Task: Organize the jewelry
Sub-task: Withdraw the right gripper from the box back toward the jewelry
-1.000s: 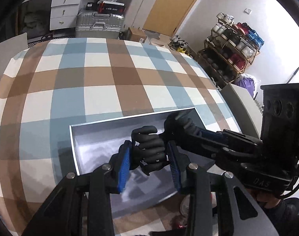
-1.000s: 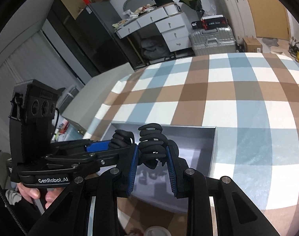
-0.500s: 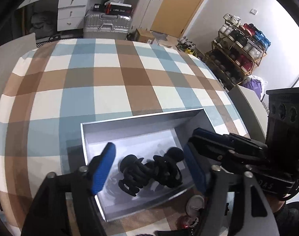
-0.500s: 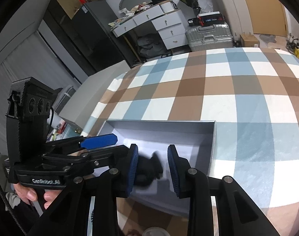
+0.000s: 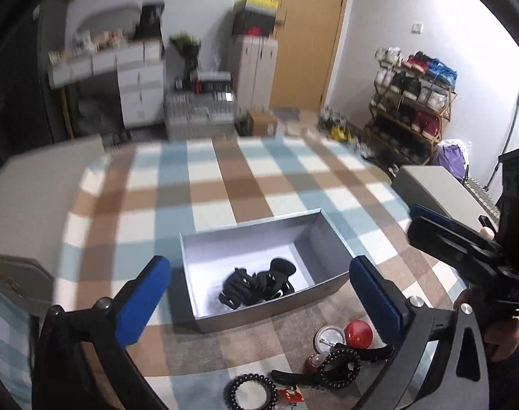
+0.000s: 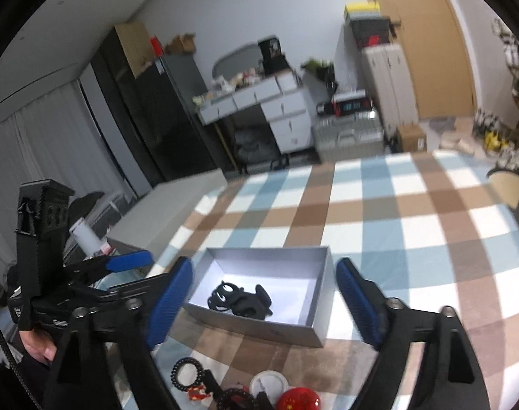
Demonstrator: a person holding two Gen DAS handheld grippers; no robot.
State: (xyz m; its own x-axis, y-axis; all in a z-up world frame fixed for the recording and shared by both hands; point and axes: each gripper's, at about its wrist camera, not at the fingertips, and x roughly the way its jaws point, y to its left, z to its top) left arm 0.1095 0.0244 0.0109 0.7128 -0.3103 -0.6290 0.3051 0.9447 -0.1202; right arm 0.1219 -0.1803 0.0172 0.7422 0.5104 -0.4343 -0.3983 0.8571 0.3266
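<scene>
Checked cloth (image 5: pixel 245 184) covered the counter, mostly bare beyond the box; its far edge dropped to a cluttered room, and grey flat surfaces butted against its left and right sides. Plenty of open room behind and to both sides of the box.

Grey box (image 5: pixel 322 285) sat open-topped on the cloth, near the front edge, long side running left to right in the left view. Its near wall hid part of the box floor.

Left gripper (image 5: pixel 259 285) hung above and in front of the box, blue fingers (image 5: pixel 143 299) spread wide, having just been opening, nothing between them. Right gripper (image 6: pixel 262 294) likewise wide, just opened, nothing gripped; the box only showed through the gap. Each gripper appeared at the edge of the other's view, cut off by the frame, with a hand (image 6: pixel 37 345) partly visible on the handle.

Black hair clips (image 5: pixel 256 287) lay in a tangle on the box floor, toward its near wall, free of both grippers. Count unclear, likely two, overlapping.

Small pieces lay on the cloth in front of the box, close to the frame bottom: bead bracelet (image 5: pixel 339 365), black coil hair tie (image 5: pixel 250 393), red ball (image 5: pixel 358 333), white round lid (image 5: pixel 327 338). Several overlapped or were cut off by the fingers' frames; a small red item beside the hair tie was too blurred to name. Motion blur softened both views.
</scene>
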